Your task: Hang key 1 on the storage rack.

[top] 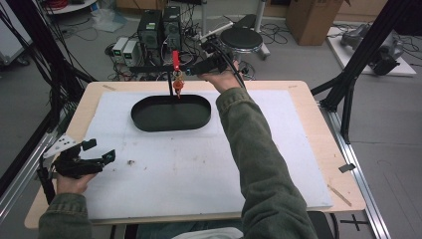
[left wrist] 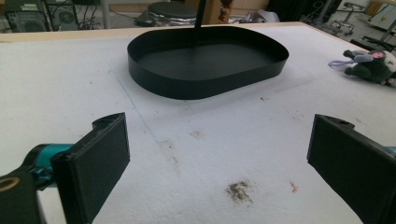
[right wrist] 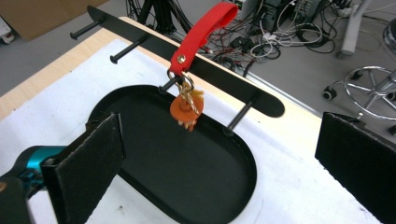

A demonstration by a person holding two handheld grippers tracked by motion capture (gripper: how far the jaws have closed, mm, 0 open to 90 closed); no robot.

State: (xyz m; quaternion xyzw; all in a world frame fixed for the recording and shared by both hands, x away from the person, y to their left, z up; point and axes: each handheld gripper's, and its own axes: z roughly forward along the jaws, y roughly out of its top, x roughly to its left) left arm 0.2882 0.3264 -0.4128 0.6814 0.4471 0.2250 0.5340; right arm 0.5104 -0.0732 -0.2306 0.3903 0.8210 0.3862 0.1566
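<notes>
A key bunch with a red strap (right wrist: 201,35) and an orange tag (right wrist: 187,109) hangs by its ring from a middle peg of a black bar (right wrist: 233,84). The strap sticks up above the bar. Under it lies a black oval tray (right wrist: 154,186). My right gripper (right wrist: 224,149) is open just short of the keys, nothing between its jaws. From above, the red strap (top: 175,59) and tag (top: 178,88) hang over the tray's (top: 144,119) far rim, right gripper (top: 191,70) beside them. My left gripper (top: 102,151) rests open at the front left, facing the tray (left wrist: 154,84).
A white mat (top: 199,164) covers the wooden table (top: 313,99). A small plush toy (left wrist: 371,65) lies on the mat to the right of the tray. A dark smudge (left wrist: 239,190) marks the mat. Computers, cables and a stool (top: 241,39) stand on the floor beyond the table.
</notes>
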